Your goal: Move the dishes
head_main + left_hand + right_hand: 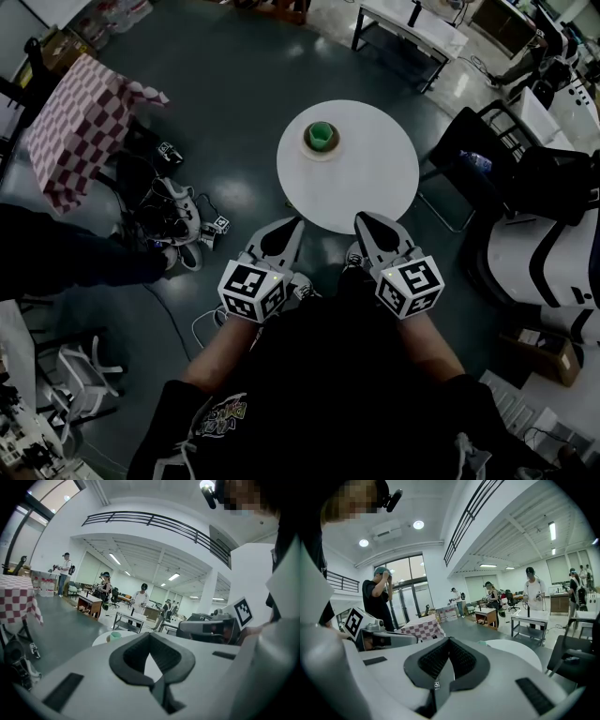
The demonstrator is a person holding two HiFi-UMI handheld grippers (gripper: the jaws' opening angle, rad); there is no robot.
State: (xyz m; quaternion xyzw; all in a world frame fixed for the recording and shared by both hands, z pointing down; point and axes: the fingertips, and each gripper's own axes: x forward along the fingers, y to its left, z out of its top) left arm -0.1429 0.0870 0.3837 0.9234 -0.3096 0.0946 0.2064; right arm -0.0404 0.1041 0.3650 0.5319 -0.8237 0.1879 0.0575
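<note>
Standing upright on tan dish on table: green cup, mouth up; left claw, right claw closed, empty.

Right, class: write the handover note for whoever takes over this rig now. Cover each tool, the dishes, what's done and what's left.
Left tool: shut, empty, at the near edge of the round white table.
Right tool: shut, empty, alongside it.
Dishes: green cup standing on a small saucer, far left part of the table.
Done: nothing apparent; neither dish is touched.
Left: probably open a tool, reach across, grip and move the dishes.
</note>
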